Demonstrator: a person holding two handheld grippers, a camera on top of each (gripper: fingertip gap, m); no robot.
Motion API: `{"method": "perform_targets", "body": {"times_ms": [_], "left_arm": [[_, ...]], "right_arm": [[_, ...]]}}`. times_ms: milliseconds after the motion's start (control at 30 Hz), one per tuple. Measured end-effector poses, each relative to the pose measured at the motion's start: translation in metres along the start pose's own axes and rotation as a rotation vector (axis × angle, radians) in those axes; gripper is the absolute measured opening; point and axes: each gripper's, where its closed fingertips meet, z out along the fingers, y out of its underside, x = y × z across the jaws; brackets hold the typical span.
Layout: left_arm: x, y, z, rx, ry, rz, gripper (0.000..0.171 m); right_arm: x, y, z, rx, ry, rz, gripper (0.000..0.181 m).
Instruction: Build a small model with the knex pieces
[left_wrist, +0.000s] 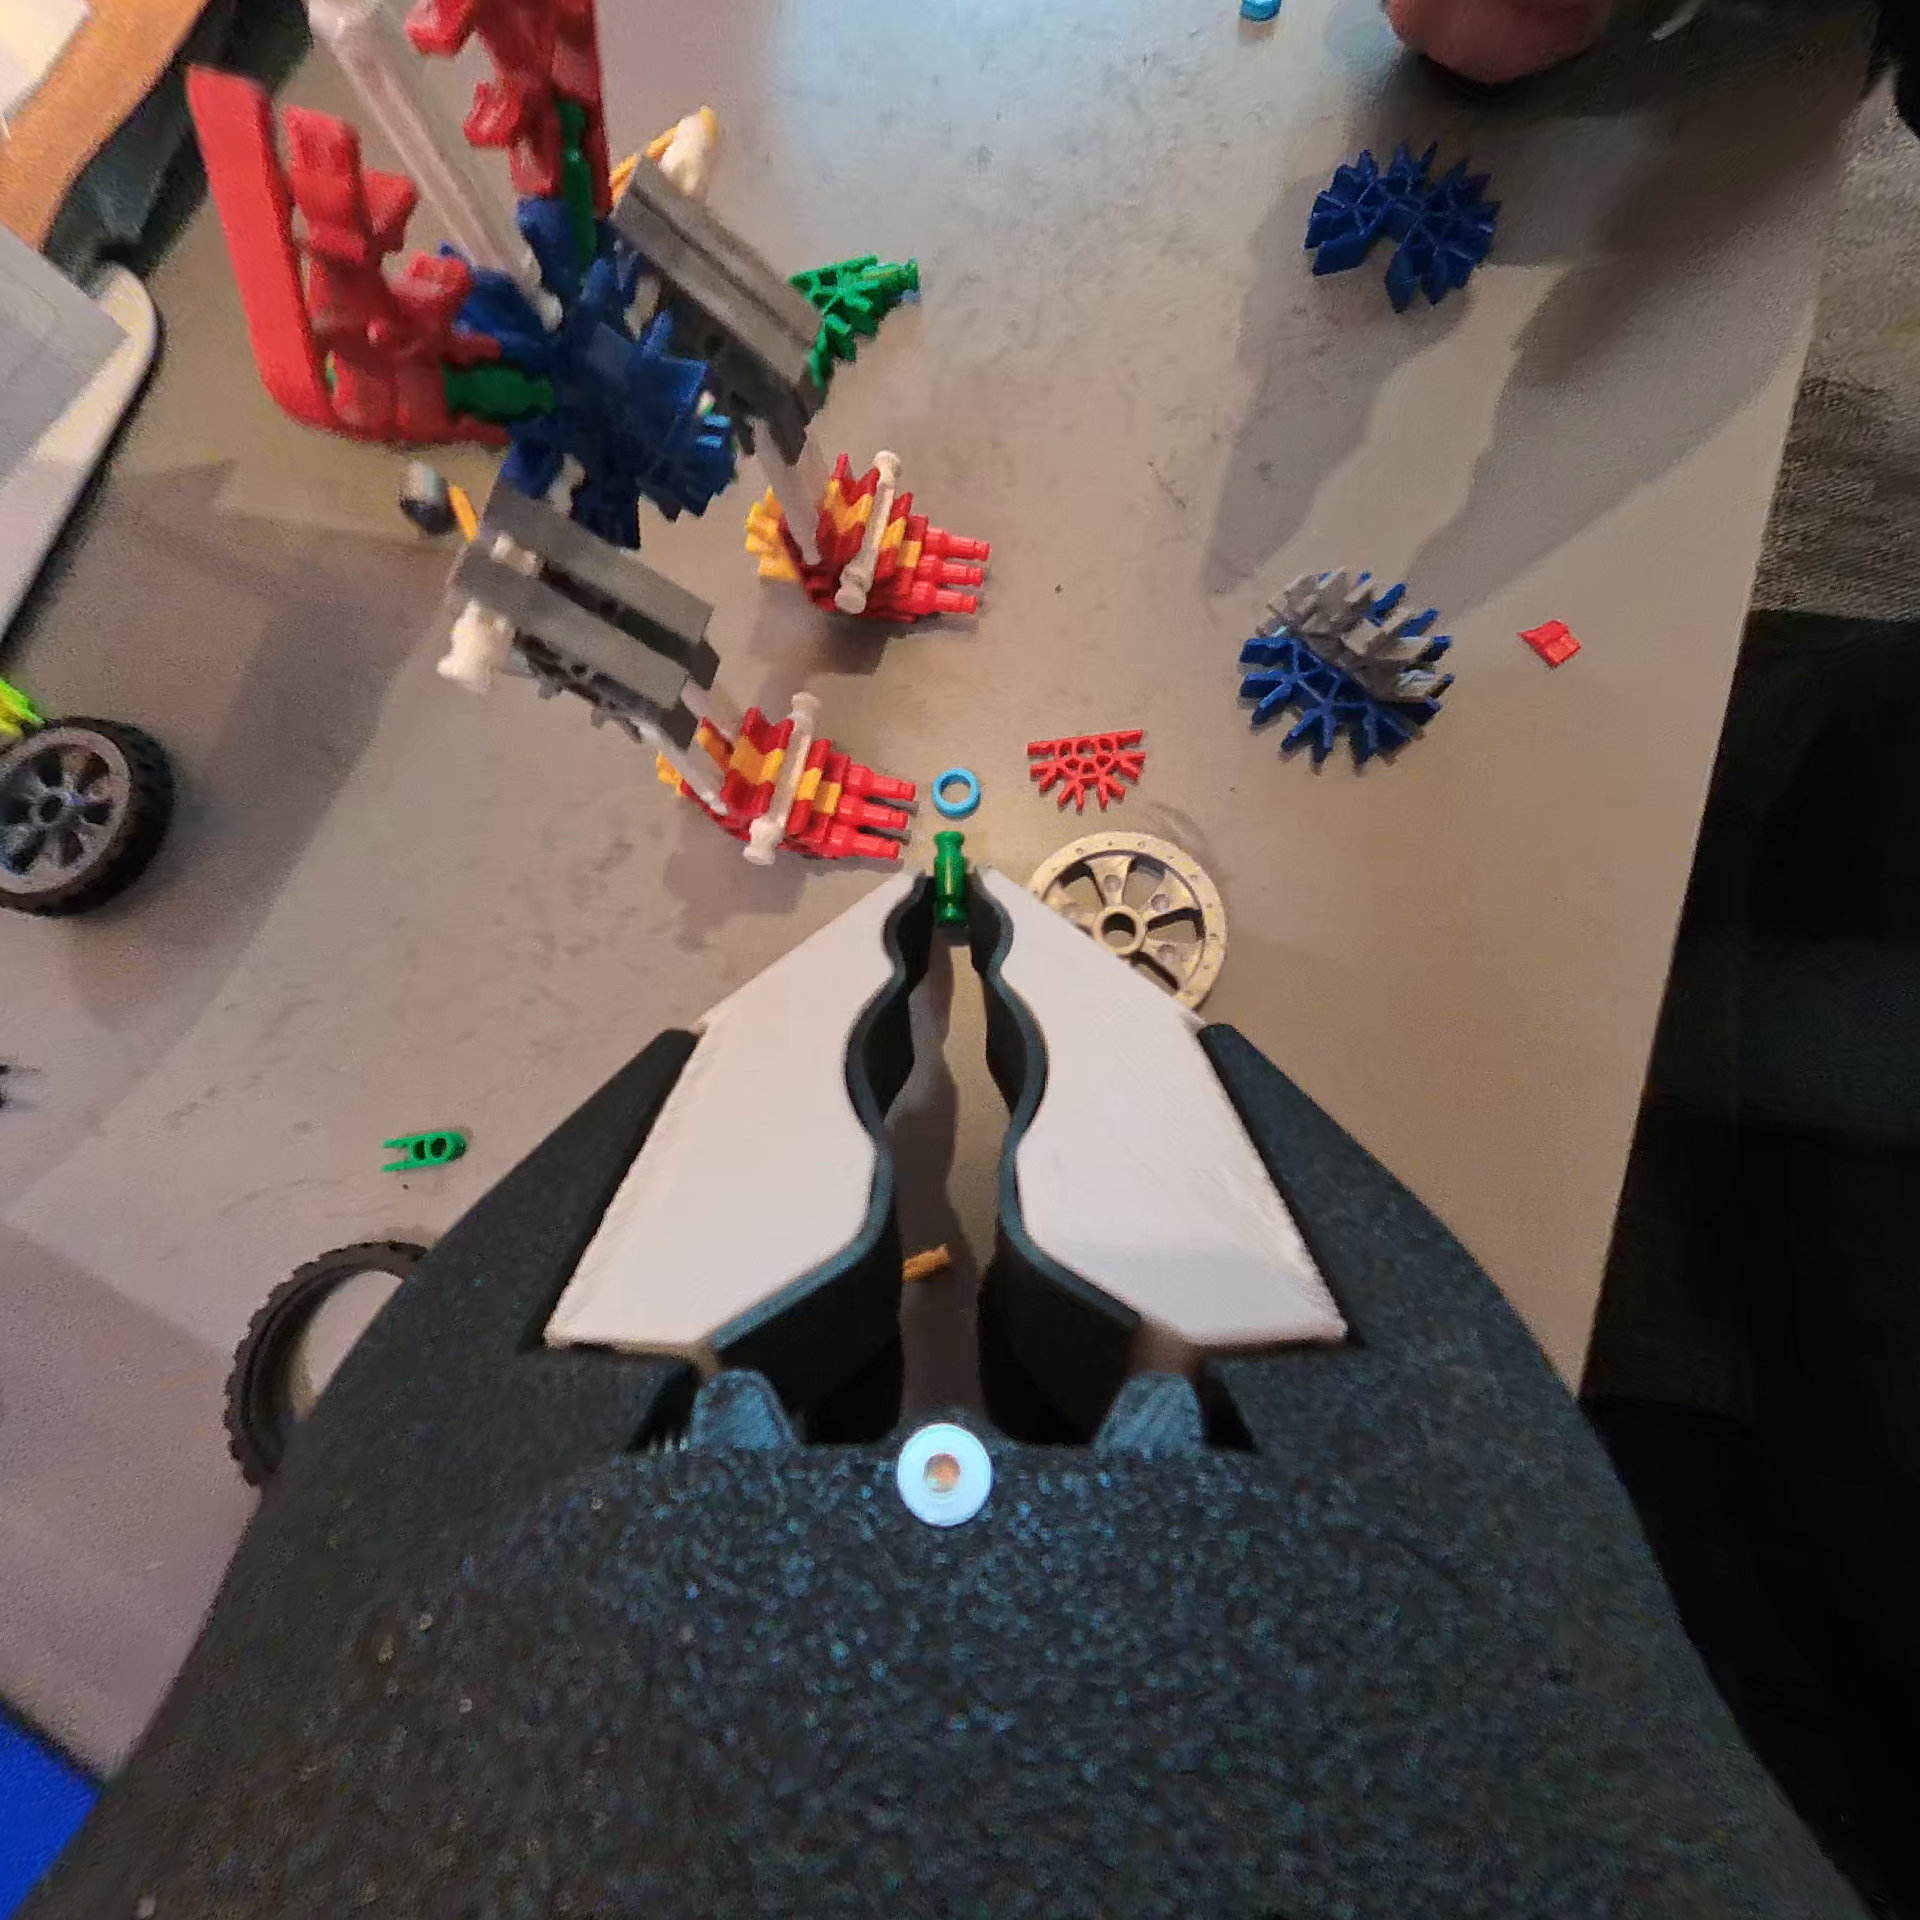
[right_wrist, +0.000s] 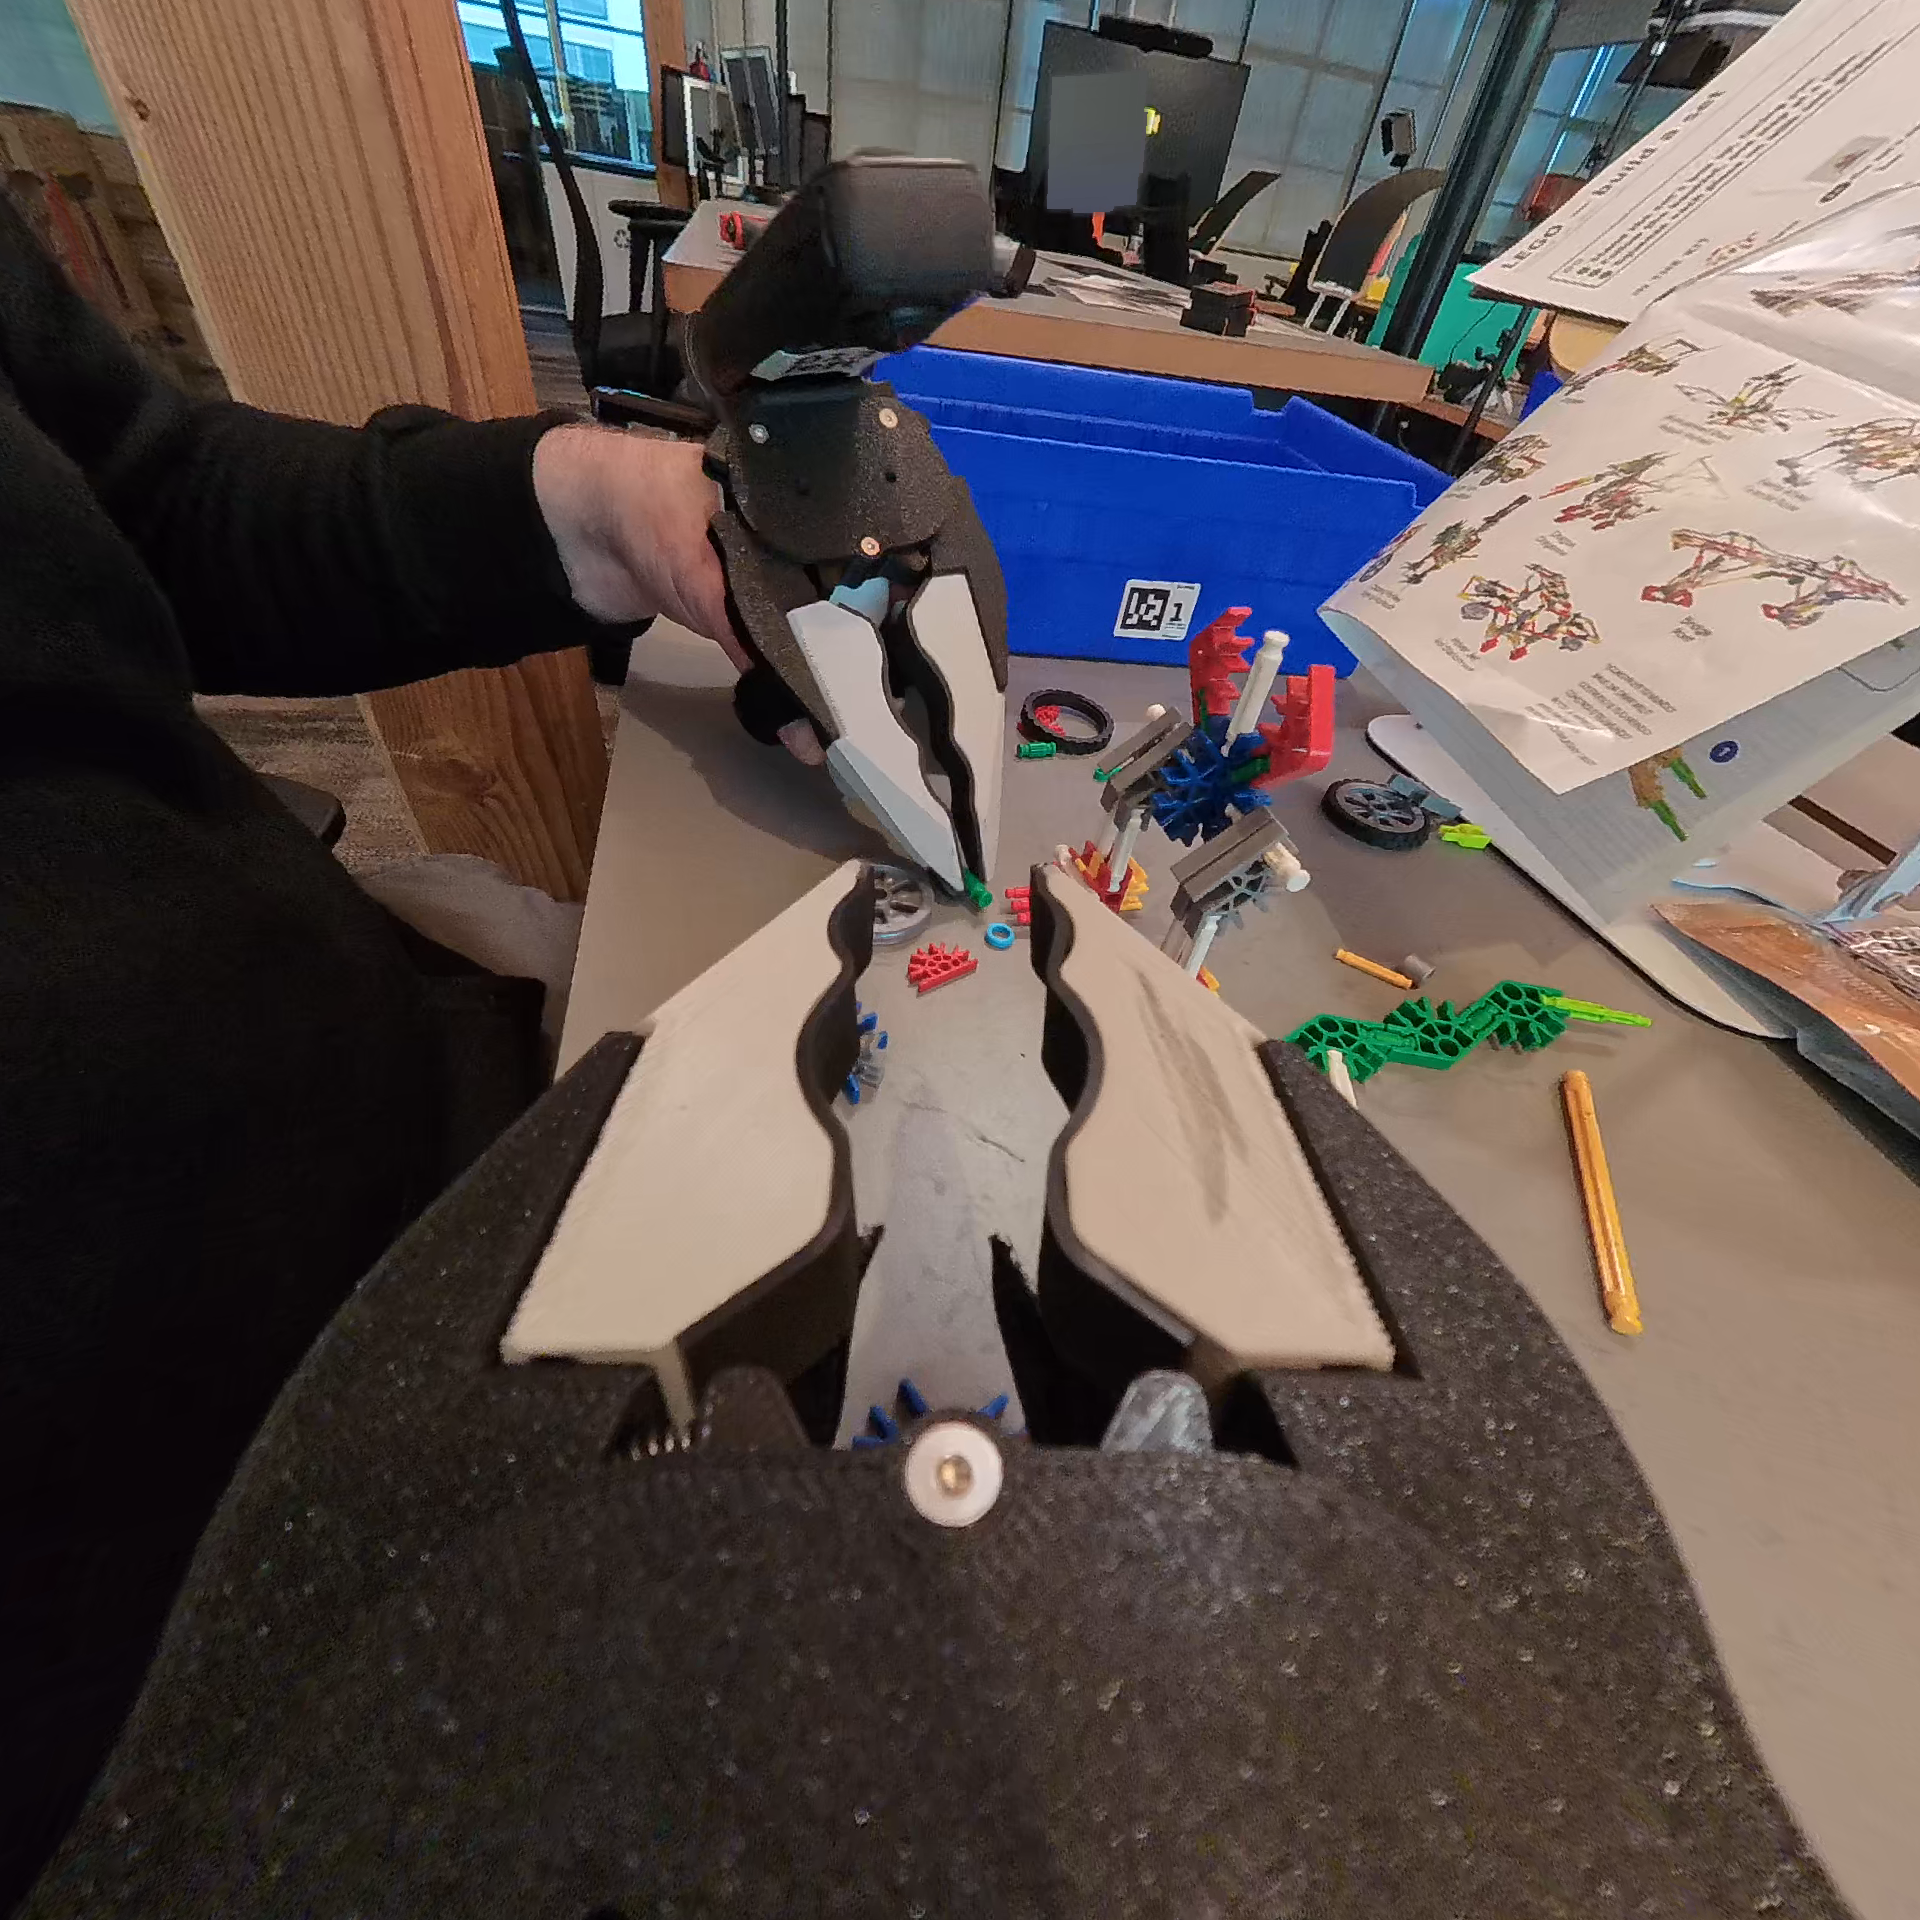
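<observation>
My left gripper (left_wrist: 949, 885) is shut on a short green rod (left_wrist: 949, 881), which sticks out past the fingertips low over the grey table (left_wrist: 1039, 312). The right wrist view shows the same grasp (right_wrist: 975, 888), with the left gripper pointing down at the table. A light-blue ring (left_wrist: 954, 792) lies just beyond the rod, with a red fan connector (left_wrist: 1088, 764) and a tan wheel hub (left_wrist: 1132, 920) to its right. A red and yellow foot (left_wrist: 821, 795) of the rod-and-connector model (left_wrist: 603, 395) is just to the left. My right gripper (right_wrist: 951, 883) is open and empty, above the table facing the left one.
Blue connectors (left_wrist: 1403, 223) and a blue-grey pair (left_wrist: 1340, 665) lie on the right. A tyred wheel (left_wrist: 78, 816) is on the left. The right wrist view shows a blue bin (right_wrist: 1143, 499), an open instruction booklet (right_wrist: 1662, 520), a green connector chain (right_wrist: 1423, 1029), an orange rod (right_wrist: 1600, 1205) and a wooden post (right_wrist: 343, 312). The grippers' ends are close to 12 cm from one another.
</observation>
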Motion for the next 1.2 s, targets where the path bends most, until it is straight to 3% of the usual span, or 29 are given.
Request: {"method": "perform_targets", "body": {"times_ms": [133, 367, 500, 700, 1067, 1200], "left_arm": [[0.002, -0.02, -0.014, 0.068, -0.038, 0.079, 0.005], [0.013, -0.077, -0.047, 0.244, -0.185, 0.387, 0.005], [0.019, -0.098, -0.059, 0.321, -0.221, 0.479, 0.005], [0.017, -0.098, -0.059, 0.308, -0.248, 0.547, 0.005], [0.019, -0.106, -0.067, 0.364, -0.328, 0.719, 0.005], [0.016, -0.106, -0.065, 0.353, -0.352, 0.764, 0.005]], "right_arm": [[0.006, -0.003, 0.008, -0.02, 0.031, 0.019, 0.029], [0.018, -0.018, 0.031, -0.091, 0.053, -0.02, 0.026], [0.019, -0.027, 0.041, -0.113, 0.023, -0.047, 0.02], [0.002, -0.038, 0.051, -0.088, -0.091, -0.035, 0.019], [0.004, -0.048, 0.048, 0.006, -0.202, 0.178, 0.008], [0.005, -0.047, 0.049, 0.008, -0.205, 0.176, 0.005]]}}
